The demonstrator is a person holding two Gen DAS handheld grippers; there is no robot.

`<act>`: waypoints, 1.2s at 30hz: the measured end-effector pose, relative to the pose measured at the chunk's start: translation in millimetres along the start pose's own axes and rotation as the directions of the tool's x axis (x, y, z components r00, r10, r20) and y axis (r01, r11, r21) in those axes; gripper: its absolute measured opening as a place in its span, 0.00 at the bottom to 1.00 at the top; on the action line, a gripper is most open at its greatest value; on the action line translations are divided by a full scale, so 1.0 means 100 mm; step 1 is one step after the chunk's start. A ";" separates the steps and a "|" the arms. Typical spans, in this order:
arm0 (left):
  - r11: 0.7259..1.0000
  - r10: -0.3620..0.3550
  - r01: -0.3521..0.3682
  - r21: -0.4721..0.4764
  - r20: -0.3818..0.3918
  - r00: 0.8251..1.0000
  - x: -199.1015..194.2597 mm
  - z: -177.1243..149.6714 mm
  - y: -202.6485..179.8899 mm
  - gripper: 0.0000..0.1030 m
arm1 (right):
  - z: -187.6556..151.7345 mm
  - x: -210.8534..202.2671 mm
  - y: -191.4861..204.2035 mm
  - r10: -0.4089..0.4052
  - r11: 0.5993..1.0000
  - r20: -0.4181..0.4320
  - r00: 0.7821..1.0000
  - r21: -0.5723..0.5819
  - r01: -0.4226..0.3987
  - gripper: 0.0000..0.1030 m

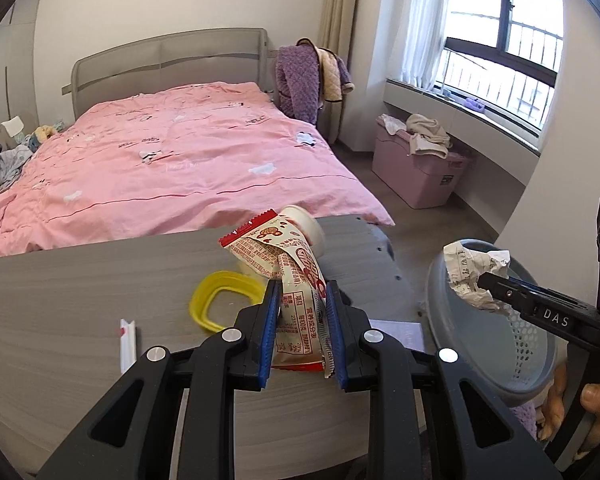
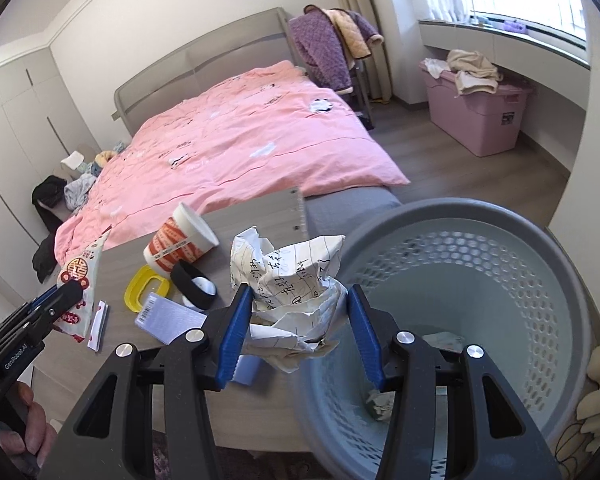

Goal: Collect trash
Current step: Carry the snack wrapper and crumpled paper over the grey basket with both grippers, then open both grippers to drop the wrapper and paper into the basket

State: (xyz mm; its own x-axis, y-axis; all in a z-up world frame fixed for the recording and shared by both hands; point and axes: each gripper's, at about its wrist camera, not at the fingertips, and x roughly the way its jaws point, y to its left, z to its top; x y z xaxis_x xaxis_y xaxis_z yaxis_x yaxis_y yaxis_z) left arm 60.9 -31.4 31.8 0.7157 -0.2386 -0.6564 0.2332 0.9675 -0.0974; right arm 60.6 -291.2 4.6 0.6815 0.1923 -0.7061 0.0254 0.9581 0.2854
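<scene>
My left gripper (image 1: 301,292) is shut on a red and white snack wrapper (image 1: 296,280), held above the grey wooden table (image 1: 80,304); the wrapper also shows in the right wrist view (image 2: 80,280). My right gripper (image 2: 296,300) is shut on a crumpled ball of written paper (image 2: 288,280), held at the left rim of the grey perforated waste basket (image 2: 500,280). The paper ball (image 1: 472,276) and basket (image 1: 500,344) also show in the left wrist view, right of the table. Some trash lies at the basket's bottom (image 2: 380,404).
On the table lie a tipped red and white paper cup (image 2: 180,244), a yellow plastic ring (image 2: 144,288), a black roll (image 2: 194,288), a barcode card (image 2: 168,316) and a small paper slip (image 2: 98,320). A pink bed (image 2: 240,148) lies beyond. A pink storage box (image 2: 476,108) stands by the window.
</scene>
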 end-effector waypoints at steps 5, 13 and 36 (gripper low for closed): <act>0.993 -0.089 0.091 0.073 -0.020 0.996 0.16 0.10 -0.57 0.22 | -0.05 -0.18 -0.40 -0.056 0.998 0.003 0.998 0.041 0.055 0.47; 0.959 -0.203 0.217 0.181 -0.092 0.975 0.40 0.08 -1.36 0.23 | -0.15 -0.36 -0.93 -0.129 0.987 -0.008 0.992 0.099 0.129 0.47; 0.923 -0.232 0.284 0.260 -0.214 0.949 0.73 -0.13 -2.06 0.47 | -0.40 -0.48 -1.49 -0.155 0.969 -0.010 0.988 0.194 0.154 0.57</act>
State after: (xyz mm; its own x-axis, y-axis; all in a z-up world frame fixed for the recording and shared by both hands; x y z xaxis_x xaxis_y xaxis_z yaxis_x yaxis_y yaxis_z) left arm 56.5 -247.0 -6.2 0.4837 -0.4329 -0.7606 0.5898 0.8033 -0.0821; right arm -4.8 -434.7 -30.0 0.6620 0.0432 -0.7482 0.2719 0.9165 0.2934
